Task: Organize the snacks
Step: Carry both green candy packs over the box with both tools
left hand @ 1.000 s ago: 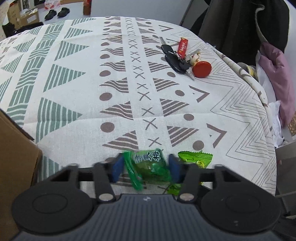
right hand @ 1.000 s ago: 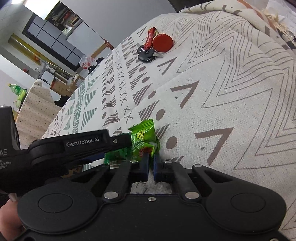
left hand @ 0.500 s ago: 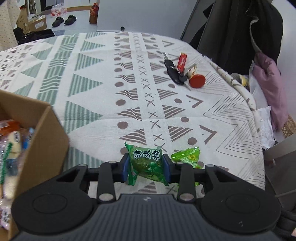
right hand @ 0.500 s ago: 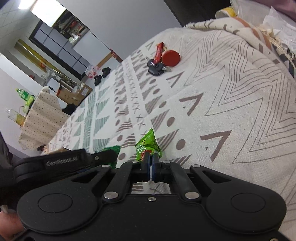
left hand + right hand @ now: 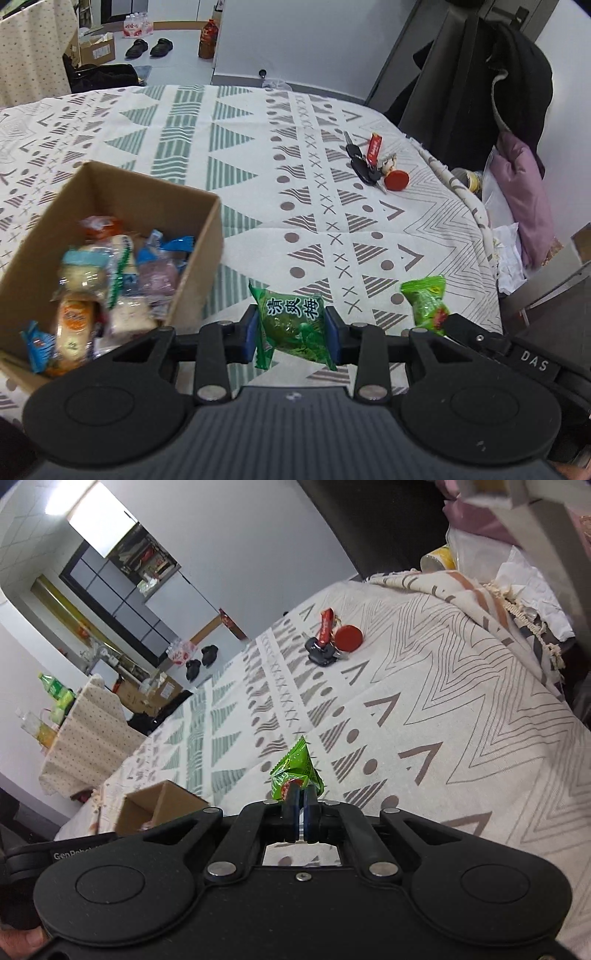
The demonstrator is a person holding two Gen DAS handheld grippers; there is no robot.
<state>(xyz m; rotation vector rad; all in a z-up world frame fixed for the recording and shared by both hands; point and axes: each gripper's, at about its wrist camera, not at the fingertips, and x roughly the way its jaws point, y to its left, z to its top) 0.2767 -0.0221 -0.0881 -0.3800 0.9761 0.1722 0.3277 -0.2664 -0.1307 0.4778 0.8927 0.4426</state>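
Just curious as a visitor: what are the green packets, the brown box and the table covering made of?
Dark green snack packet and bright green snack packet: glossy plastic film, judging by shine and crimped ends. Box: plain matte brown cardboard, raw edges showing. Tablecloth: woven fabric, probably cotton or linen, with visible weave and a printed pattern.

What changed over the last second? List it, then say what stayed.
Both grippers rose off the tablecloth with their packets, and the cardboard box came fully into the left view. The left gripper keeps the dark green packet; the right gripper keeps the light green packet. The keys lie unmoved.
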